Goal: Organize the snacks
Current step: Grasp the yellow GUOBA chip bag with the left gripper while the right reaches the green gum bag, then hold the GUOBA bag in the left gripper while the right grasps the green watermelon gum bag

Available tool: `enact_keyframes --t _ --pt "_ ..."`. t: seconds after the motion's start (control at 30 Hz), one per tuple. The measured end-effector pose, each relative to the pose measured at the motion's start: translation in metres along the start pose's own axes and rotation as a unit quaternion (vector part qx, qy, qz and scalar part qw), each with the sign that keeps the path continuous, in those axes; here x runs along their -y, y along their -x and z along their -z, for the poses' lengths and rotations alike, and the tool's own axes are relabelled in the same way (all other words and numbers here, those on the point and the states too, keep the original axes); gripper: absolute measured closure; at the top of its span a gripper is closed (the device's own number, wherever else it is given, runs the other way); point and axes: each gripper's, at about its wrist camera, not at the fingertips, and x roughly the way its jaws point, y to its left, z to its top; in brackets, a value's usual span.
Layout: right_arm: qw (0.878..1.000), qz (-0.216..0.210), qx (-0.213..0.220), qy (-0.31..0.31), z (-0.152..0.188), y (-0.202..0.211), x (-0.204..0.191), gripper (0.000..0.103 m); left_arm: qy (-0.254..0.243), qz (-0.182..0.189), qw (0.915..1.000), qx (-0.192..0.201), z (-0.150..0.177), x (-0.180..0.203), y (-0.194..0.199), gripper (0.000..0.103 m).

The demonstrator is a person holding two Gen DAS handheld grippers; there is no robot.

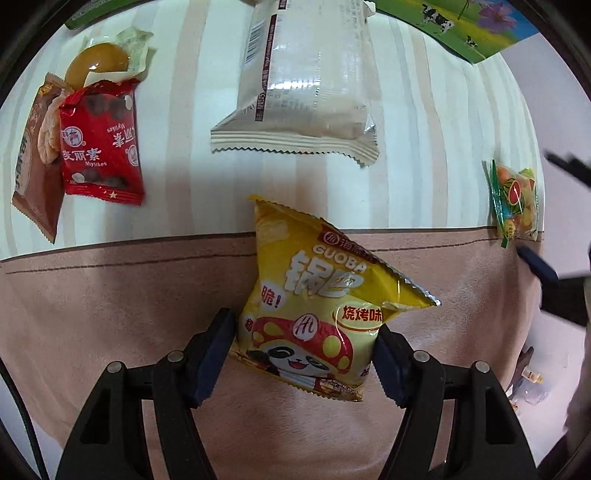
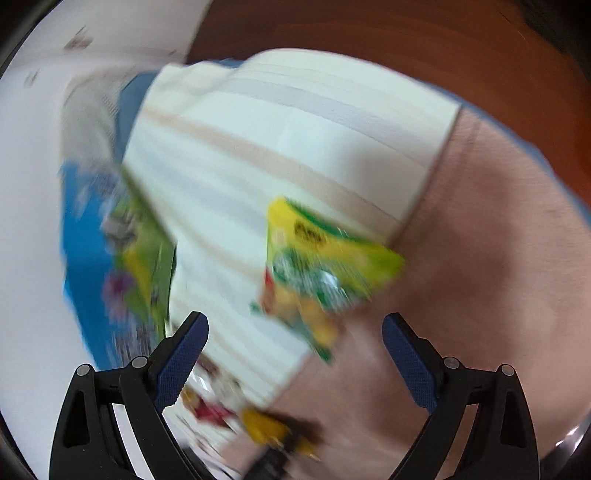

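Lying at the far left of the left wrist view, a brown snack packet [image 1: 35, 173] sits partly under a red Mylikes chocolate bag [image 1: 101, 146], with a pale wrapper holding a round yellow-brown sweet [image 1: 101, 62] just behind them. All three rest on the cream striped cloth [image 1: 184, 177]. Toward the middle, a large beige biscuit pack [image 1: 306, 85] lies lengthwise on the same cloth, and a green box with cows printed on it [image 1: 454, 22] shows at the top edge beyond it.

Nearer the camera, the left gripper [image 1: 304, 350] pinches the yellow Guoba crisps bag [image 1: 314, 306] — both blue pads press into the bag's lower sides, and the bag tilts up across the seam where the striped cloth meets the plain pink band [image 1: 110, 314].

At the right edge a small green fruit-candy pouch [image 1: 513, 203] lies on the cloth near that seam, with part of the other gripper's dark frame beside it.

In the right wrist view, heavily blurred, the right gripper [image 2: 295, 354] has its fingers spread wide with nothing between them — the fruit-candy pouch lies just ahead of the tips, at the border of stripes and pink.
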Motion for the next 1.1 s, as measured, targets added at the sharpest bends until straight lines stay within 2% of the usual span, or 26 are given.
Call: enact_keyframes --t 0.1,0.17,0.23,0.3,0.33,0.37,0.4,0.43,0.47,0.5,0.53,0.57,0.63,0.67,0.73,0.83,0.93,1.0,1.07,1.1 --pt "0.999 0.031 0.007 -0.030 -0.010 -0.020 -0.006 0.008 -0.004 -0.007 1.0000 -0.003 0.002 0.005 -0.008 0.034" --pt "0.996 0.083 0.001 0.014 -0.008 -0.030 -0.020 0.014 -0.005 -0.009 0.9999 -0.004 0.003 0.017 -0.013 0.033" --pt "0.987 0.127 -0.007 0.099 0.001 -0.038 -0.038 0.020 -0.011 -0.010 0.9999 -0.006 0.007 0.015 -0.017 0.033" --pt "0.965 0.167 -0.014 0.200 0.015 -0.045 -0.054 0.032 -0.018 -0.011 0.9998 -0.007 0.004 0.020 -0.024 0.032" --pt "0.946 0.195 -0.017 0.258 0.026 -0.048 -0.061 0.036 -0.019 -0.010 0.9997 -0.008 0.004 0.020 -0.028 0.031" --pt "0.936 0.205 -0.019 0.286 0.032 -0.049 -0.063 0.040 -0.019 -0.010 0.9997 -0.009 0.004 0.017 -0.029 0.031" --pt "0.921 0.215 -0.025 0.324 0.040 -0.051 -0.065 0.046 -0.019 -0.009 0.9997 -0.011 0.003 0.019 -0.030 0.030" --pt "0.906 0.226 -0.032 0.356 0.049 -0.051 -0.065 0.047 -0.019 -0.009 0.9997 -0.014 0.002 0.020 -0.031 0.028" --pt "0.899 0.231 -0.036 0.370 0.053 -0.051 -0.064 0.048 -0.019 -0.009 0.9996 -0.016 0.002 0.022 -0.032 0.027" --pt "0.898 0.227 -0.045 0.374 0.056 -0.047 -0.060 0.048 -0.020 -0.009 0.9996 -0.017 0.001 0.026 -0.032 0.025" --pt "0.906 0.213 -0.050 0.362 0.054 -0.043 -0.057 0.048 -0.020 -0.010 0.9996 -0.018 0.001 0.028 -0.032 0.024" --pt "0.930 0.169 -0.059 0.321 0.047 -0.034 -0.051 0.046 -0.021 -0.011 0.9996 -0.018 0.002 0.030 -0.033 0.024" --pt "0.968 0.089 -0.062 0.228 0.030 -0.019 -0.036 0.034 -0.020 -0.012 0.9996 -0.018 0.002 0.033 -0.033 0.024" --pt "0.978 0.062 -0.058 0.192 0.024 -0.014 -0.029 0.030 -0.019 -0.011 0.9996 -0.019 0.003 0.034 -0.033 0.024" --pt "0.994 -0.002 -0.041 0.105 0.009 -0.007 -0.015 0.029 -0.016 -0.005 0.9996 -0.021 0.000 0.029 -0.034 0.024" --pt "0.998 -0.027 -0.030 0.046 -0.001 -0.014 -0.011 0.028 -0.012 0.008 0.9995 -0.029 -0.002 0.027 -0.029 0.024" --pt "0.999 0.004 -0.018 0.037 -0.003 -0.028 -0.016 0.029 -0.018 0.009 0.9993 -0.031 -0.002 0.024 -0.024 0.024" --pt "0.995 0.063 -0.018 0.082 0.001 -0.034 -0.030 0.035 -0.022 0.007 0.9992 -0.032 0.001 0.023 -0.018 0.024" --pt "0.979 0.109 -0.015 0.170 0.014 -0.040 -0.052 0.039 -0.026 0.006 0.9991 -0.032 0.004 0.024 -0.014 0.024" --pt "0.960 0.143 -0.016 0.242 0.025 -0.044 -0.066 0.041 -0.029 0.004 0.9991 -0.031 0.006 0.024 -0.011 0.024"
